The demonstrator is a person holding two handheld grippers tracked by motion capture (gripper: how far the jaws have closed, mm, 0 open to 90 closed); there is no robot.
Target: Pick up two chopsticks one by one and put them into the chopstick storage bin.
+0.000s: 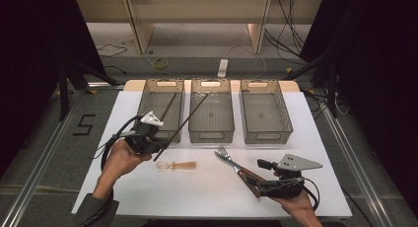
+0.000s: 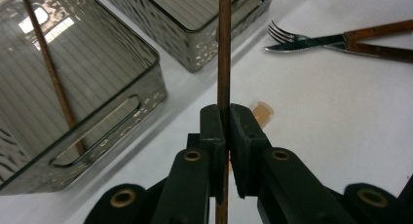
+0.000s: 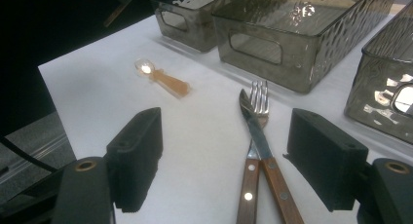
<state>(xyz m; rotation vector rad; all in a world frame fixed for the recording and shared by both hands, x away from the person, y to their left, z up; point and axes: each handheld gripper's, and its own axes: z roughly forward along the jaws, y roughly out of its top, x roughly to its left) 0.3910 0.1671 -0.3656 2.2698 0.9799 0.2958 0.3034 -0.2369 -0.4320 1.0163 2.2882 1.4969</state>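
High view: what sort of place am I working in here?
Probably a lab recording station, not a kitchen: a white-covered table ringed by black curtains, loose cables on the floor, and three clear sorting bins set out with cutlery.

A small translucent amber plastic spoon (image 1: 177, 165) lies near a wooden-handled steel fork (image 1: 227, 157) and knife (image 1: 235, 168).

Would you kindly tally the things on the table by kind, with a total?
Bins: 3
Chopsticks: 2
Fork: 1
Knife: 1
Spoon: 1
Total: 8
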